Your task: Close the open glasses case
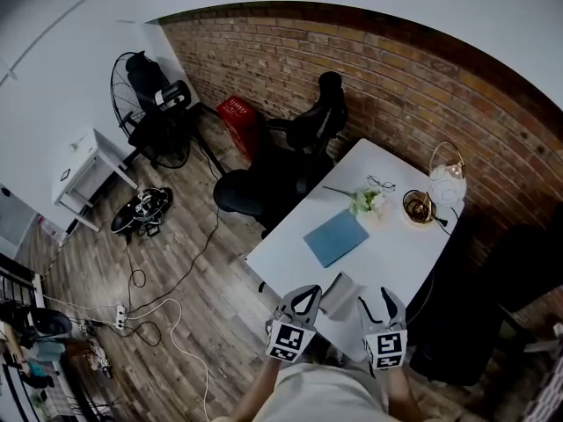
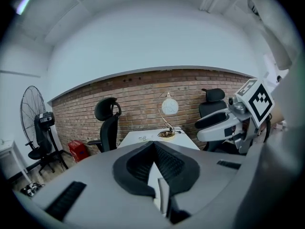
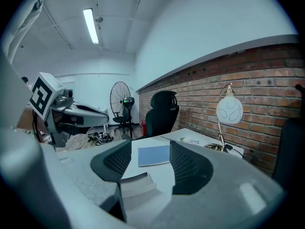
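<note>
A: Item one, the case?

B: Case (image 1: 337, 294), grey, lying open at the near end of the bench (image 1: 396, 253). In the head view it is sitting between the two grippers, on the near side of the notebook (image 1: 335, 237).

A: Left gripper?

B: Left gripper (image 1: 304, 292), hanging over the near edge of the bench, just left of the case. Its own view is showing the jaws meeting at their tips and holding nothing. One edge of the case is showing low in the gap behind those tips.

A: Right gripper?

B: Right gripper (image 1: 376, 301), hanging just right of the case. Its jaws are standing wide apart and carrying nothing. In its view the case is lying low between them, towards the left jaw, and I cannot tell whether it is touching. The blue notebook is lying farther along the bench.

A: Rest of the bench?

B: Flowers (image 1: 366, 201) are lying beyond the notebook and glasses (image 1: 381, 184) just past them. A gold dish (image 1: 419, 207) is sitting to the right of the flowers. A lamp (image 1: 447, 181) with a round white shade is standing at the far right corner.

A: Surroundings?

B: A black chair (image 1: 290, 161) is standing at the left side of the bench. A red crate (image 1: 237, 114) is sitting against the brick wall (image 1: 396, 77). A fan (image 1: 141, 104) is standing well apart on the wooden floor (image 1: 193, 262).
</note>
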Demonstrator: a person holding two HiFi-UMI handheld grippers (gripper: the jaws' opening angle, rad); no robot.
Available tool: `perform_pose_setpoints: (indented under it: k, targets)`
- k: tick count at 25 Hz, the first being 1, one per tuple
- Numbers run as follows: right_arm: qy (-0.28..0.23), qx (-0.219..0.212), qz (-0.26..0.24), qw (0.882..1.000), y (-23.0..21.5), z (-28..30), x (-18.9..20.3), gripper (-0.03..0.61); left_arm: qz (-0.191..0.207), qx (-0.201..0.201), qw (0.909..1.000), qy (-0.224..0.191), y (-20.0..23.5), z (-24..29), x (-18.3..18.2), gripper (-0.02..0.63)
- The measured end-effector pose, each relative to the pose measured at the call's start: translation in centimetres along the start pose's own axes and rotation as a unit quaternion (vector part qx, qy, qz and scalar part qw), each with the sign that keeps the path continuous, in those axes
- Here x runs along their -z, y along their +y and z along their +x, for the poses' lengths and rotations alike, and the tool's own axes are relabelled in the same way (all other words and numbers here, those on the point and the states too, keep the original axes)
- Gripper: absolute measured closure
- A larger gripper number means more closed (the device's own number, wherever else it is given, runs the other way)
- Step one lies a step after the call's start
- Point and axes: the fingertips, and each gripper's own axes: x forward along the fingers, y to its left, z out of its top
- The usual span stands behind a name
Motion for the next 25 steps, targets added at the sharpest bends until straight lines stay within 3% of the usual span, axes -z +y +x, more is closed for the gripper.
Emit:
perform_pose_setpoints:
  k: [12,25]
  targets:
    - [0.047,0.06,0.058,0.995,1.2,2.4,4.4,0.325,0.027,0.109,0.9932,0.032,0.6,4.0,3.7,0.611]
    - [0.09,0.137,0.099,0.982,1.5,3.8,8.6,0.325,0.057,0.22,0.9715,0.069,-0.3,7.4,8.0,0.611]
